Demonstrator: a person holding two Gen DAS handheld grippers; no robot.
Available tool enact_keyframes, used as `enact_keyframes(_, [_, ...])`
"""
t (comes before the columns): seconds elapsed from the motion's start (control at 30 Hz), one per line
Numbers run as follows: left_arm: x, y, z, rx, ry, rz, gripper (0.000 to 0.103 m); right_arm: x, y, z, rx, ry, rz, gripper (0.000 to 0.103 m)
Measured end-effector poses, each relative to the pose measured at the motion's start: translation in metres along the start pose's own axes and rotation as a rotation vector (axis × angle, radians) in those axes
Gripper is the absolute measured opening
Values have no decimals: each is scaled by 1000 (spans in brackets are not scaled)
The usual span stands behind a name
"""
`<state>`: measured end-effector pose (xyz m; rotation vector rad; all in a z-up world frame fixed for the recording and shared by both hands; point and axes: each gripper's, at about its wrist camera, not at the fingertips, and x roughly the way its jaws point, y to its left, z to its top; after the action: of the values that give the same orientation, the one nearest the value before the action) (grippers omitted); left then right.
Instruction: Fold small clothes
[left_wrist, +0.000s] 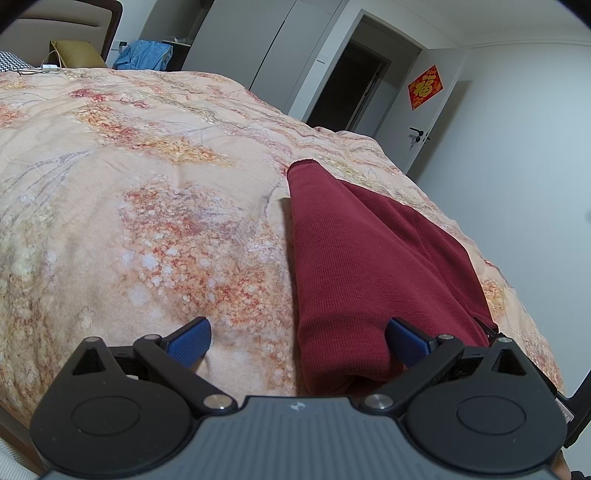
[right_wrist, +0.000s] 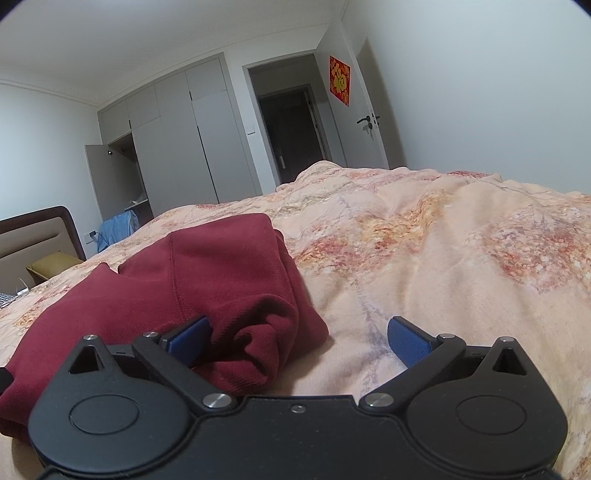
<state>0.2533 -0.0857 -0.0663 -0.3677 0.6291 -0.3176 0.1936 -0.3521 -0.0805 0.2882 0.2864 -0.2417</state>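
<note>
A dark red knit garment (left_wrist: 354, 266) lies folded lengthwise on the floral bedspread (left_wrist: 129, 184). My left gripper (left_wrist: 298, 341) is open at the garment's near left edge, with the right fingertip (left_wrist: 404, 338) over the cloth and the left fingertip (left_wrist: 192, 341) over the bedspread. In the right wrist view the same garment (right_wrist: 207, 273) lies bunched at the left. My right gripper (right_wrist: 298, 341) is open at its near right corner, the left fingertip (right_wrist: 190, 339) against the cloth, the right fingertip (right_wrist: 406, 341) over the bedspread (right_wrist: 443, 258).
The bed's edge falls off to the right beside the garment (left_wrist: 517, 288). A headboard (right_wrist: 33, 236), a blue cloth pile (left_wrist: 142, 55), a wardrobe (right_wrist: 184, 147) and an open doorway (right_wrist: 291, 133) stand beyond the bed.
</note>
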Motion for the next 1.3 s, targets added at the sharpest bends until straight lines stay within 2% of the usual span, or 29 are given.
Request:
enact_keyframes(0.27, [0,0,0,0,0,0,103,0,0,0,0,3,0,102])
enact_keyframes(0.4, [0,0,0,0,0,-1,103,2,0,6,3,34,5,102])
enact_keyframes(0.53, [-1,1,0,-2,1,-2,103,6,-7,23,45,90,44,102])
enact_keyframes(0.73, [1,1,-1,-6,-1,-4,103,19,-9,45,18,73,82,102])
enact_keyframes(0.93, [0,2,-1,-5,-1,-4,103,45,2,60,-12,87,159,102])
enact_keyframes(1.03, [1,2,-1,-5,-2,-5,103,61,9,56,-48,149,193,103])
enact_keyframes(1.1, [0,2,-1,-5,-2,-5,103,70,12,46,-75,190,179,103])
enact_keyframes(1.3, [-1,2,-1,0,-6,-9,103,71,6,39,-43,172,200,103])
